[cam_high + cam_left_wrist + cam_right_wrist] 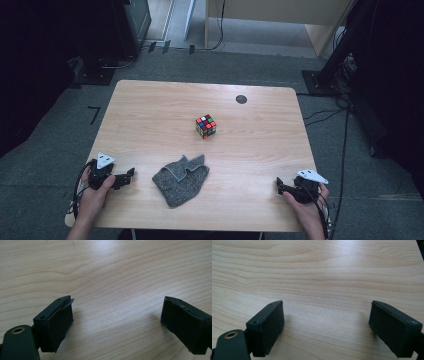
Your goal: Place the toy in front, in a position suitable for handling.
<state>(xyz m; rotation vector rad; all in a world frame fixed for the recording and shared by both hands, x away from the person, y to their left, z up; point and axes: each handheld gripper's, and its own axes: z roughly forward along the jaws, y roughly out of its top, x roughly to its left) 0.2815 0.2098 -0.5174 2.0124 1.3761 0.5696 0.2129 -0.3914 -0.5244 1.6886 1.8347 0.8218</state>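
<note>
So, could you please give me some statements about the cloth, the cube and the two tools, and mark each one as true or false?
1. The grey cloth lies crumpled between the left tool and the right tool. True.
2. The colourful cube sits on top of the cloth. False: it stands apart on the bare table, farther from the person.
3. Both tools are open with nothing between their jaws. True.
4. The right tool is touching the cube. False: it rests near the table's near edge, far from it.
5. A dark round spot marks the table beyond the cube. True.
</note>
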